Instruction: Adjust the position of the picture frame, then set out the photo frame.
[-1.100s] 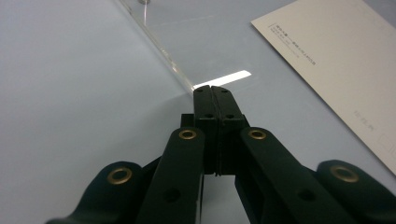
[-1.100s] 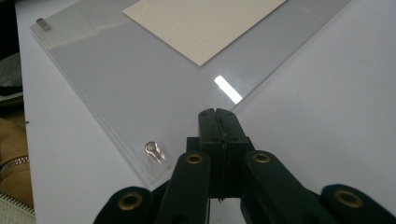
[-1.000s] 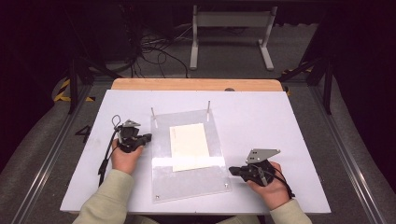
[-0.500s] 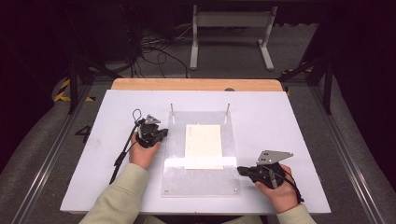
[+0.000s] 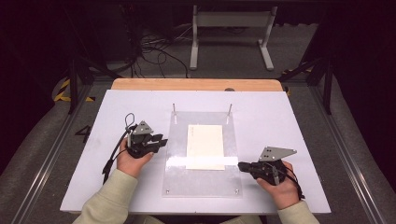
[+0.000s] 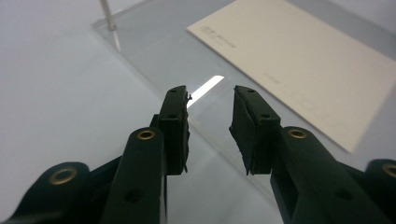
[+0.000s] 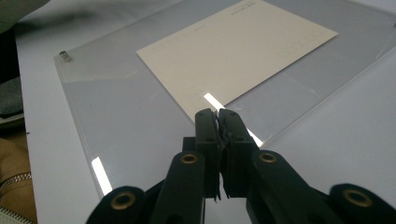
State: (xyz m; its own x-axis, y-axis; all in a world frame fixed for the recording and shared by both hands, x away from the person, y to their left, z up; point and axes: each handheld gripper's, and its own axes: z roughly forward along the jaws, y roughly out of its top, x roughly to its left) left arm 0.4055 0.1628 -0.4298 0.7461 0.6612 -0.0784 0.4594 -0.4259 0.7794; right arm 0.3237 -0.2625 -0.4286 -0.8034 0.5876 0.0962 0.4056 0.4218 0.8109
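Note:
A clear acrylic plate [image 5: 201, 179] lies flat in the middle of the white table, with a cream sheet of paper [image 5: 205, 145] at its centre. My left gripper [image 5: 162, 140] hovers at the plate's left edge [image 6: 140, 70]. Its jaws have just been opening and stand open with nothing between them [image 6: 210, 95]. My right gripper [image 5: 240, 164] points at the plate's right edge, near the paper's front corner [image 7: 187, 105]. Its jaws have just eased a hair apart but still look shut, with nothing between them [image 7: 217, 114].
Two thin metal pins [image 5: 174, 108] [image 5: 229, 108] stand up at the plate's far corners. A short stud [image 7: 65, 57] marks a front corner. A wooden strip [image 5: 196, 84] runs along the table's far edge. Bare white table [image 5: 299, 121] lies on both sides of the plate.
The plate has swung from skewed to square with the table and shifted right. My left gripper moved right with it, and its jaws now stand apart. The right hand barely moved.

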